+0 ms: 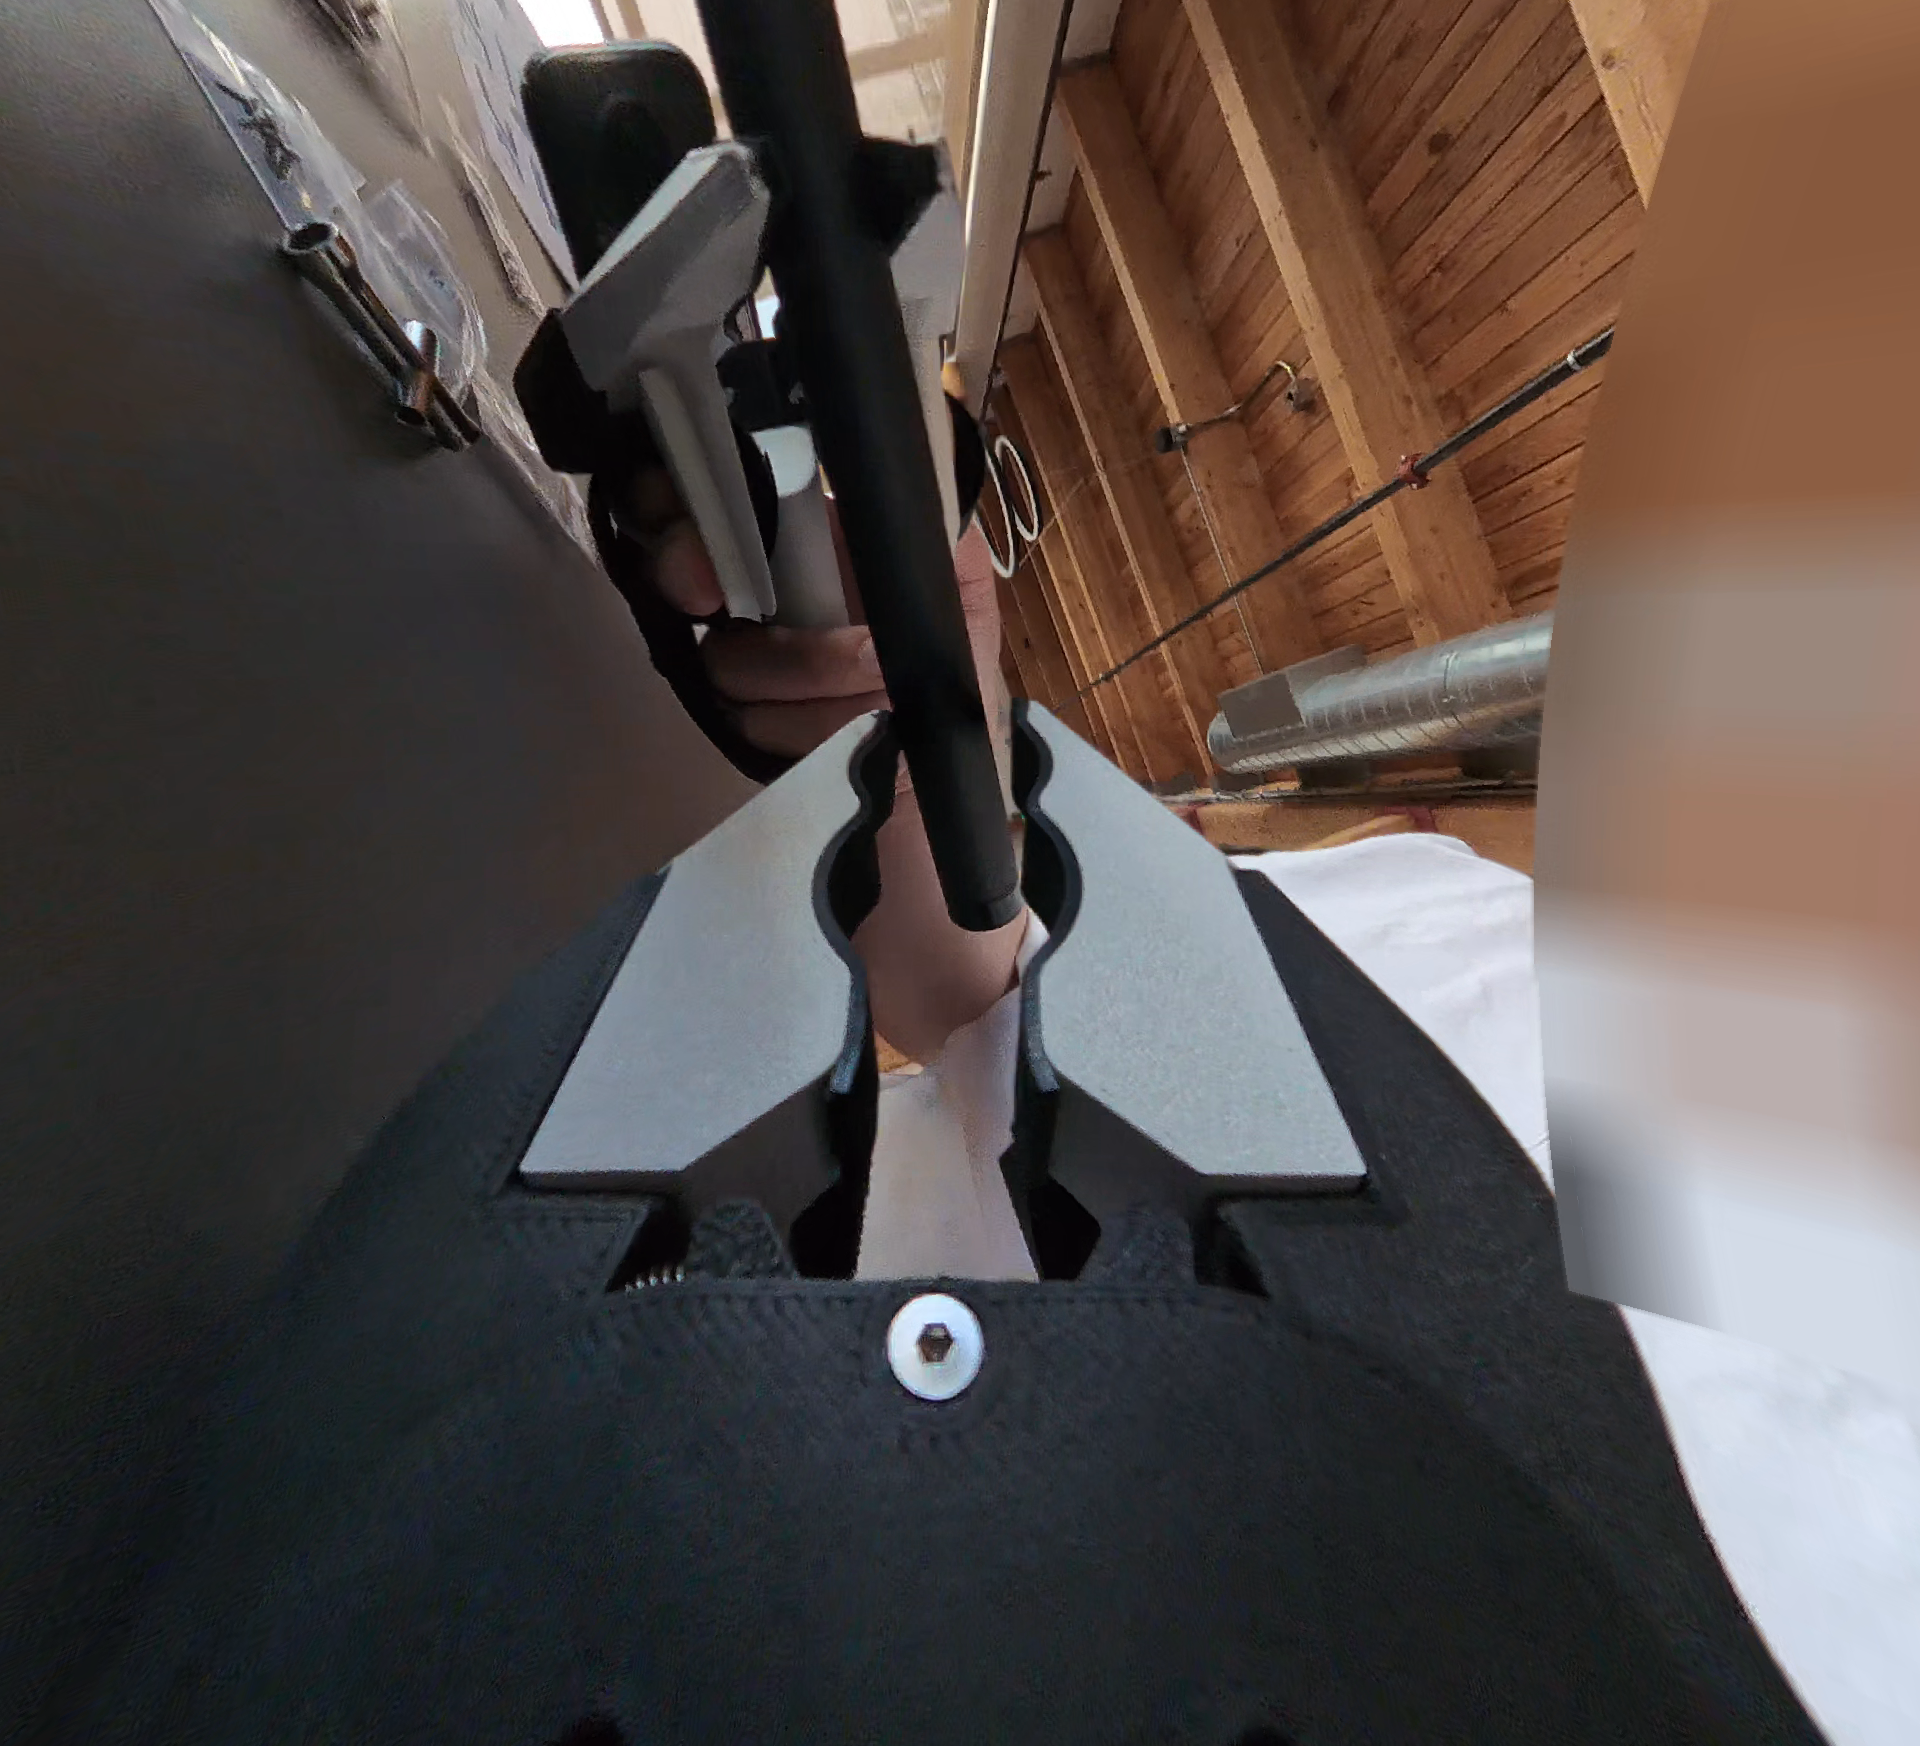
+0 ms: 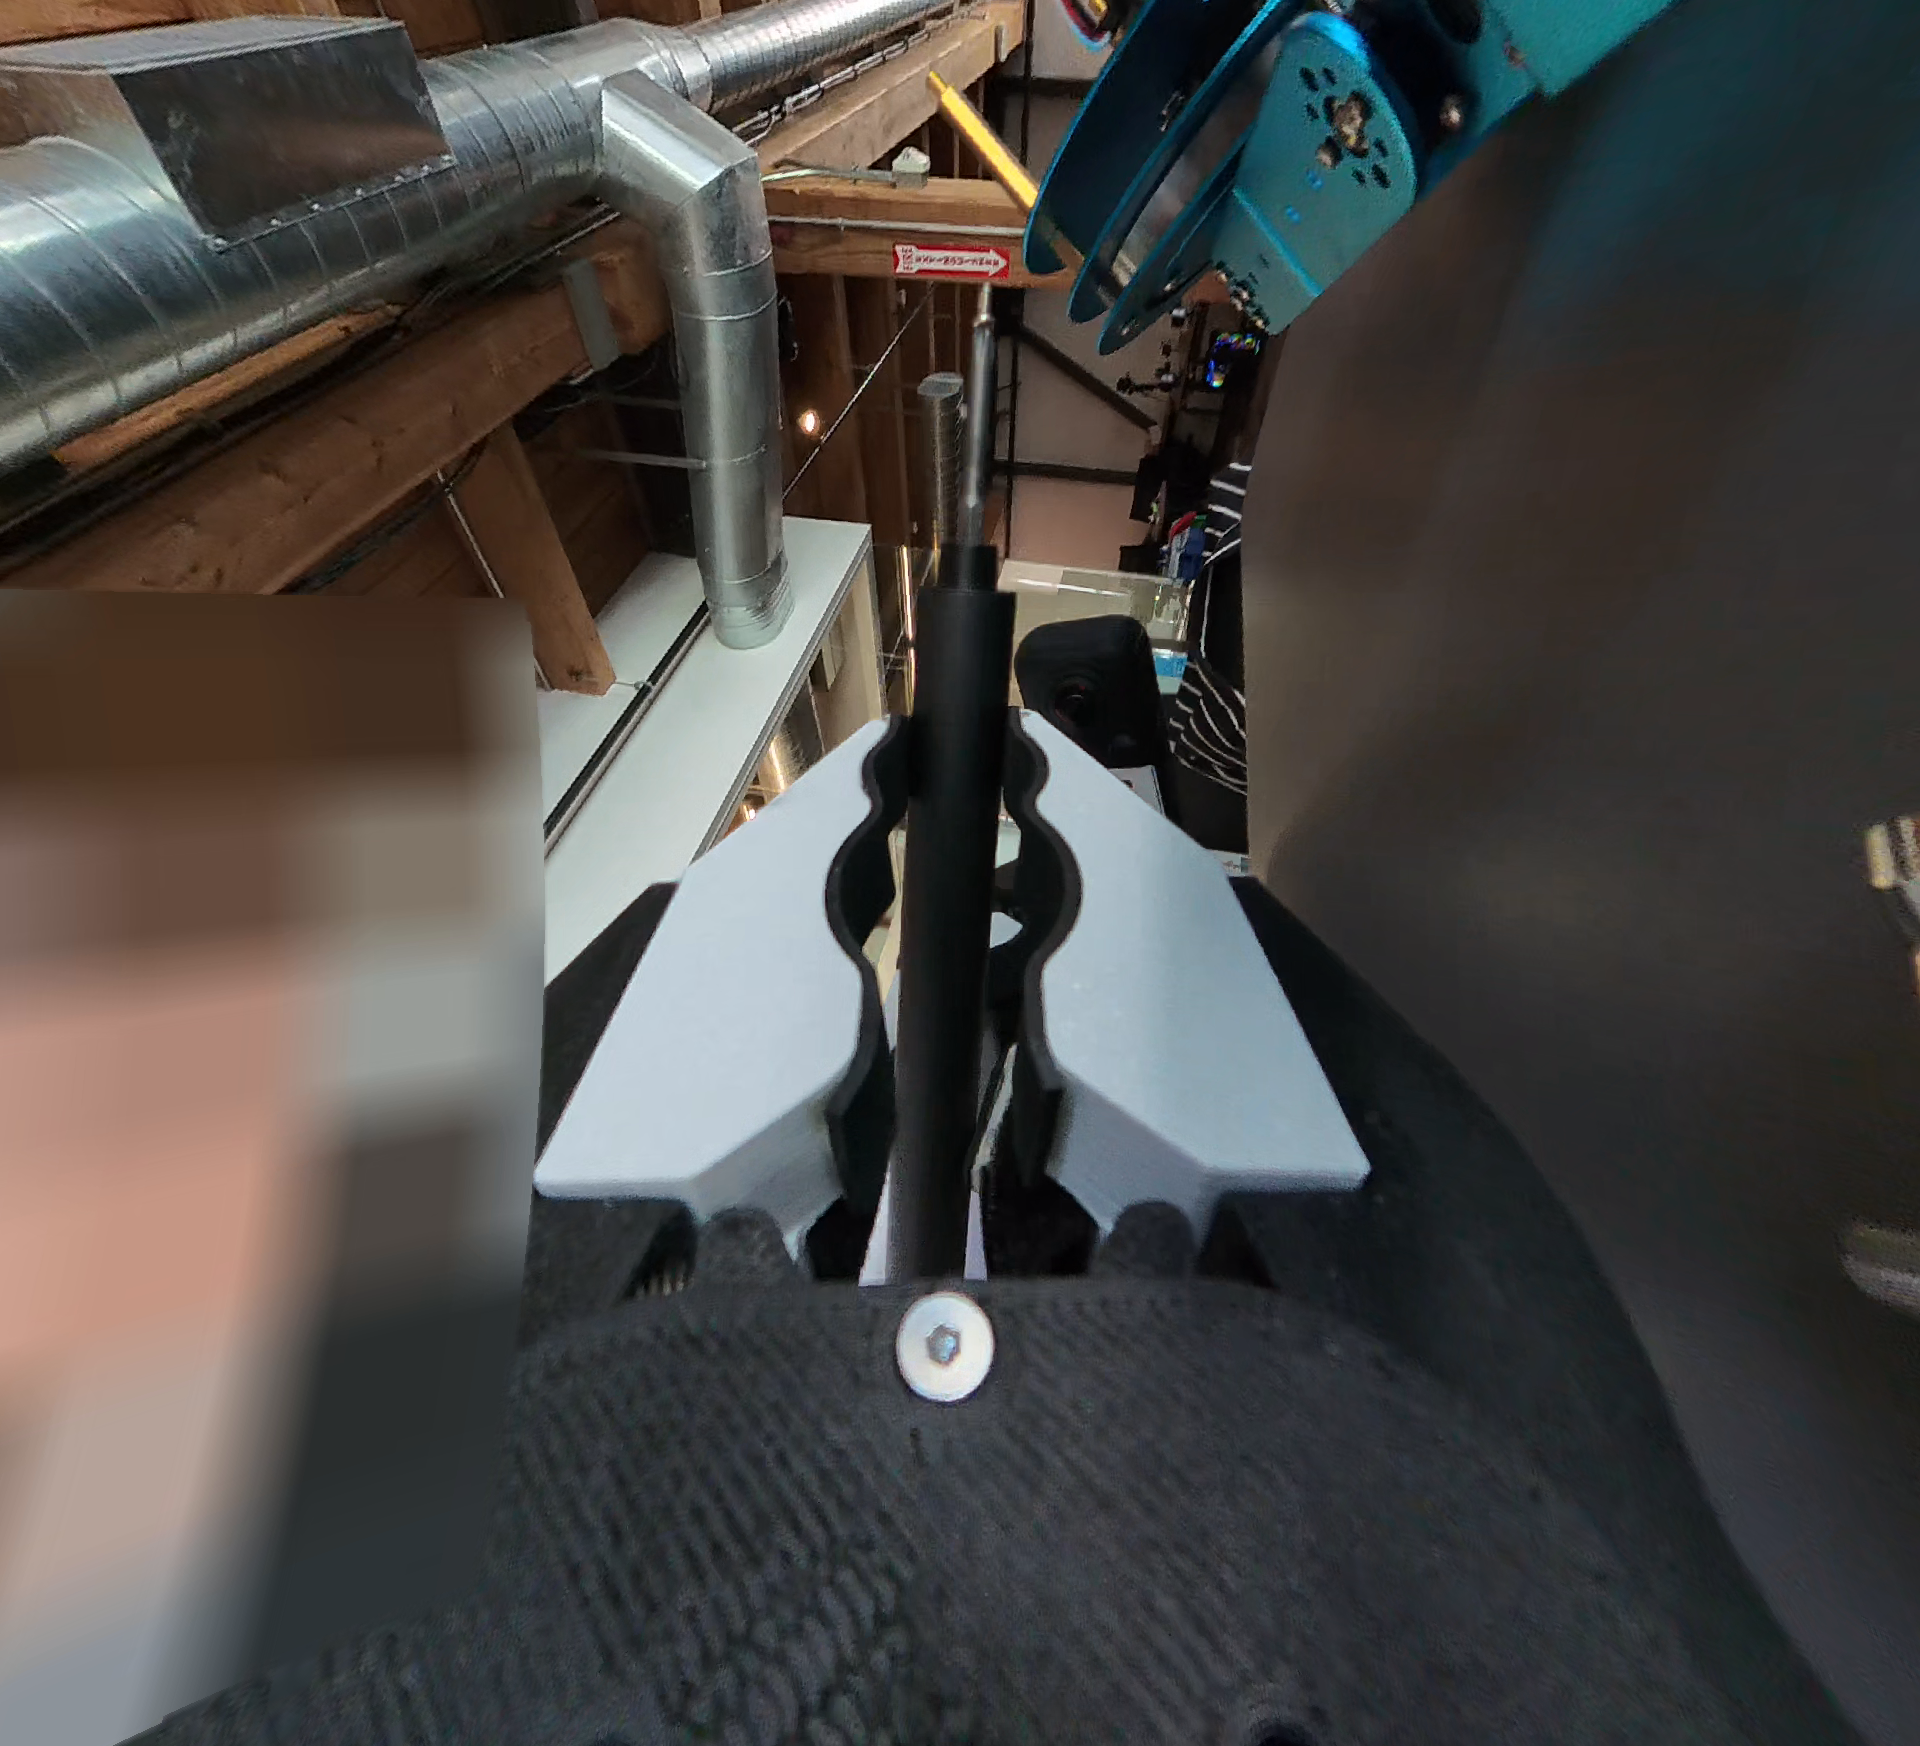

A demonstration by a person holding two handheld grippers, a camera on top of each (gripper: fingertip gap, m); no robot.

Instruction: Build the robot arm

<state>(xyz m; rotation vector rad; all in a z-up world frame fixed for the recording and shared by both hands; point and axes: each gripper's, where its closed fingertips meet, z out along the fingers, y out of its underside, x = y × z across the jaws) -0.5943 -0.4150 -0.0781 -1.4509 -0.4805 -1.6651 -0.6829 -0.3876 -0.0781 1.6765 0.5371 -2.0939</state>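
Right gripper (image 2: pixel 956 751) around slim black screwdriver (image 2: pixel 951 917) — matte handle, thin metal bit

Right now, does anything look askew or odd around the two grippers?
Both cameras tilt up toward the wooden ceiling and silver metal ducts. The right gripper is shut on a long black screwdriver, whose handle crosses slantwise between the open left gripper fingers without touching them. Nothing looks damaged.

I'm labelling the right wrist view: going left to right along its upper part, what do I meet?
Silver duct → red sign → teal metal assembly → grey panel.
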